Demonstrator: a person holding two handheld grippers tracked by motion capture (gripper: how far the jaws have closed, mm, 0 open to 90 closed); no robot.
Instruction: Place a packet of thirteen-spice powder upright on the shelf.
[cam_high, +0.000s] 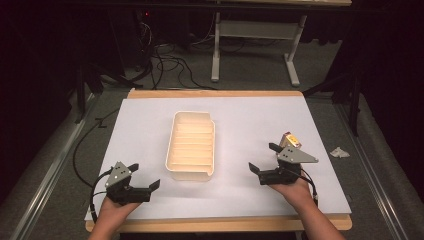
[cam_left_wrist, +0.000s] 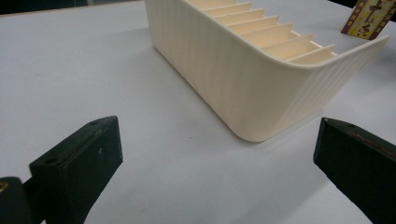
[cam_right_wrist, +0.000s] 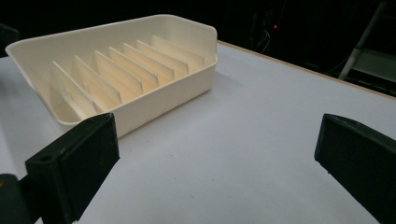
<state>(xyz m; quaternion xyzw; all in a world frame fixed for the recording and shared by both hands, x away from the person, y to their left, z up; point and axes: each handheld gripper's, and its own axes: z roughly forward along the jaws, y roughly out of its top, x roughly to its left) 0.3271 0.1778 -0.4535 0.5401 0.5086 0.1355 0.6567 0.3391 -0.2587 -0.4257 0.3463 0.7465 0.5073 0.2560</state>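
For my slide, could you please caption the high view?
Both open grippers, left gripper and right gripper, flank a cream slotted tray on a white table.

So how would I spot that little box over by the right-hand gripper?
Start at the white sheet covering the table, then find the cream slotted tray in its middle. Look right to the right gripper; just beyond it stands the small box, the one brown-and-yellow printed item.

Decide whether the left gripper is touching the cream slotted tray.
Apart. In the left gripper view, bare white table lies between the left gripper and the cream slotted tray.
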